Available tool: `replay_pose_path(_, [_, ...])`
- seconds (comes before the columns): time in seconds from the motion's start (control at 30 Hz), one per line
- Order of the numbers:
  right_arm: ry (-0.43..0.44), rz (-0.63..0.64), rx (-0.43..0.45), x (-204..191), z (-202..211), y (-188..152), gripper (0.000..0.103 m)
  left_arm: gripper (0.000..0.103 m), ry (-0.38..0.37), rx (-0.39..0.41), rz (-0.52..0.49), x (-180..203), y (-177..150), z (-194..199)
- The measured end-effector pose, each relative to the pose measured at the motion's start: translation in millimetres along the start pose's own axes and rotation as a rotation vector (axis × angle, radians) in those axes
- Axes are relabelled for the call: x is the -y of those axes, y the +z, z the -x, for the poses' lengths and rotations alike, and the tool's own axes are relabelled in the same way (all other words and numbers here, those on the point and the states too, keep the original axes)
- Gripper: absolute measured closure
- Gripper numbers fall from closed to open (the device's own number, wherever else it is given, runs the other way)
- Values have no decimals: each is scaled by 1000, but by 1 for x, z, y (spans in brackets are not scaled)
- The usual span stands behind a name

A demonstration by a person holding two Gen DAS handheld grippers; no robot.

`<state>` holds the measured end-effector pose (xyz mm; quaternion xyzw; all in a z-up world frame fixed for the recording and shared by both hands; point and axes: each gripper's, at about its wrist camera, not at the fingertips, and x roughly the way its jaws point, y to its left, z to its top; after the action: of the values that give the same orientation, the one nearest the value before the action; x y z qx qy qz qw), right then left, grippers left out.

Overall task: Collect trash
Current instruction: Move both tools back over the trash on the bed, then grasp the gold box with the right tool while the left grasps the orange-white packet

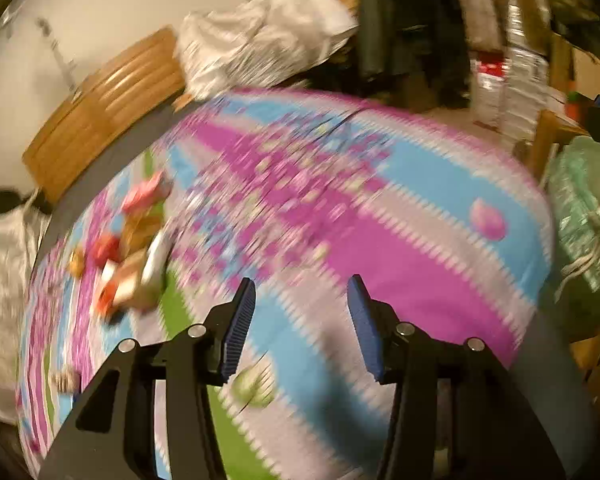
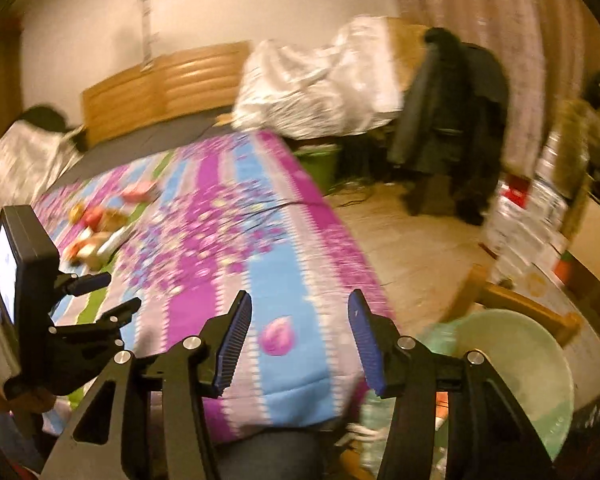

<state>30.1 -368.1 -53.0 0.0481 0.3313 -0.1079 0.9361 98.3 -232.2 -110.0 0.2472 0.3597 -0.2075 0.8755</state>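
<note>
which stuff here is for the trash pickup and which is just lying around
For the job:
- wrapper pile on the quilt
- green trash bag
- left claw, open
- right claw, open

Lying about:
- patterned quilt
- white bedding
- dark jacket
- wooden headboard

Bed (image 2: 284,240) runs from near edge back to headboard (image 2: 164,80) at the wall. Trash pile (image 2: 100,232) lies on the bed's left half, about midway back; same pile (image 1: 128,256) sits left of and beyond the left gripper (image 1: 302,300). Left gripper (image 2: 96,312) is over the bed's near-left part, left of the right gripper (image 2: 300,320), which is over the near corner. Bag (image 2: 512,364) stands on the floor right of the bed, just beside that corner. Chair with clothes (image 2: 452,120) beyond the bed's far-right corner.
</note>
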Motion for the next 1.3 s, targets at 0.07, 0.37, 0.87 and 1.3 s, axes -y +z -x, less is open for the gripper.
replay_pose_path(0.07, [30, 37, -14, -22, -10, 3, 46, 57, 14, -26, 46, -20, -15, -1])
replay_pose_path(0.37, [233, 160, -119, -123, -74, 19, 42, 56, 64, -118, 264, -123, -70, -4])
replay_pose_path(0.87, [489, 231, -130, -266, -175, 128, 24, 47, 196, -40, 477, -348, -113, 22])
replay_pose_path(1.3, [558, 163, -291, -306, -305, 177, 14, 37, 12, -19, 454, -366, -114, -7])
